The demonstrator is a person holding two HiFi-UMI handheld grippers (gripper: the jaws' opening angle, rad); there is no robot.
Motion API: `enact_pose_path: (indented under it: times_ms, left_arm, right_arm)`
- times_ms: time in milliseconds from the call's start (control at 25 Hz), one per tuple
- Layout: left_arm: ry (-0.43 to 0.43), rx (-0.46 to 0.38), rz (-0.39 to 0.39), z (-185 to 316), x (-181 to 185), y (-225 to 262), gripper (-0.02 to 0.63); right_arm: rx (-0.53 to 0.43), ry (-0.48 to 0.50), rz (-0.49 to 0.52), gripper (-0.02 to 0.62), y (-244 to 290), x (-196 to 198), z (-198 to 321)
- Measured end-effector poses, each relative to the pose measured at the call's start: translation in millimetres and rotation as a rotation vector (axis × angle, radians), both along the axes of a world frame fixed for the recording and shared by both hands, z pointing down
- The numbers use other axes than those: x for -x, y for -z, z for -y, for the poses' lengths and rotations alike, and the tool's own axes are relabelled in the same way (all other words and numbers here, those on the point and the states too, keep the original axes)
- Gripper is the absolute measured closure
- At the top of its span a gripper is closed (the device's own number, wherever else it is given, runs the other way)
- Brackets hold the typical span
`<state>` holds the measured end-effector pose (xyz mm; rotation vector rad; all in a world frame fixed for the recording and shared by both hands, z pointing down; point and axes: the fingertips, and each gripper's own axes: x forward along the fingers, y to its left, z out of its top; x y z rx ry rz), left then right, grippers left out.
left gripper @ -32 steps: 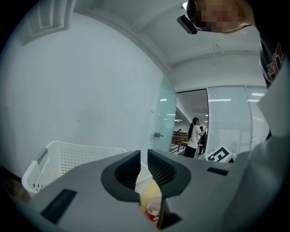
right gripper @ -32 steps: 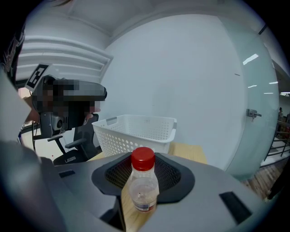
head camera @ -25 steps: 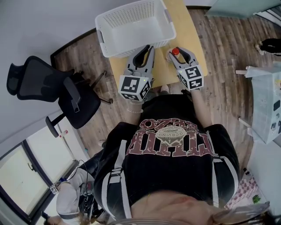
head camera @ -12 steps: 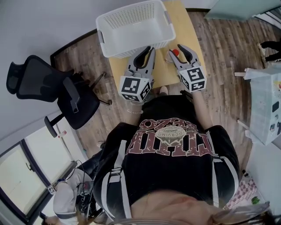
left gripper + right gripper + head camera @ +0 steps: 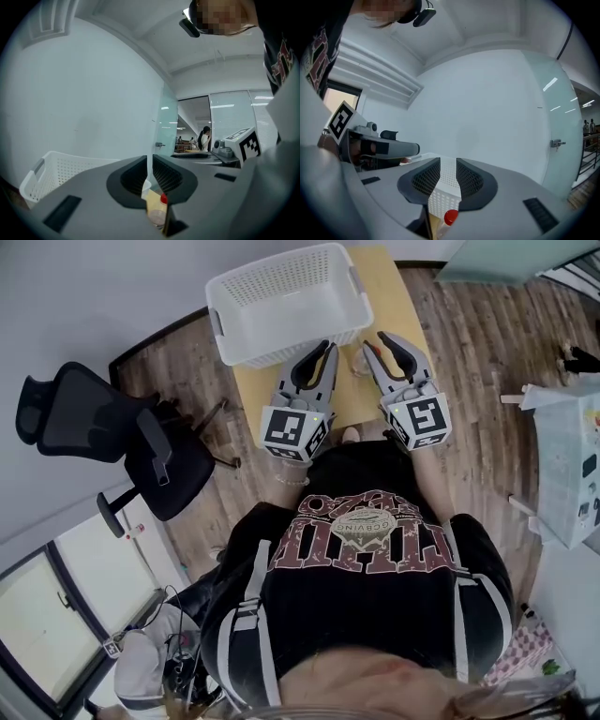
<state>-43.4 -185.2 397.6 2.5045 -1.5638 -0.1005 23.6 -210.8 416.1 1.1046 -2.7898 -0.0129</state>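
A small clear bottle with a red cap (image 5: 450, 217) stands on the wooden table (image 5: 380, 277), just in front of a white plastic basket (image 5: 286, 301). My right gripper (image 5: 380, 341) hovers above and just behind the bottle (image 5: 358, 359), jaws open with nothing between them. Beside it, my left gripper (image 5: 326, 348) is raised over the table's near edge. Its jaws are drawn together to a thin slit and hold nothing. In the left gripper view the bottle (image 5: 159, 212) shows low through that slit, with the basket (image 5: 56, 168) at the left.
A black office chair (image 5: 122, 442) stands left of the table on the wood floor. A white cart (image 5: 572, 465) is at the right. A glass door (image 5: 168, 126) lies beyond the table, with people (image 5: 204, 140) far off behind it.
Both grippers have risen and drawn back from the table. The bottle, which stood right in front of the right jaws, now sits low in that view and has not moved.
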Motion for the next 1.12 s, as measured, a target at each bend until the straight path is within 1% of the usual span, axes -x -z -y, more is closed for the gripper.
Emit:
enact_pose_path:
  times_ms: [120,320,760,1120]
  left_arm:
    - [-0.008,0.001,0.000,-1,-2,0,0.526]
    - [-0.011,0.016,-0.003,-5,-4,-7,0.526]
    - [-0.011,0.014,-0.001,-9,-5,-9,0.545]
    - [-0.001,0.022,0.001,-8,-1,-10,0.558]
  right_arm:
    - [-0.017,0.003,0.013,0.499,6,7,-4]
    - [-0.003,0.003,0.023,0.538,-1,13,-12]
    - [0.018,0.004,0.040,0.572,-7,21,-20]
    - [0.030,-0.006,0.071,0.577,-6,24,-18]
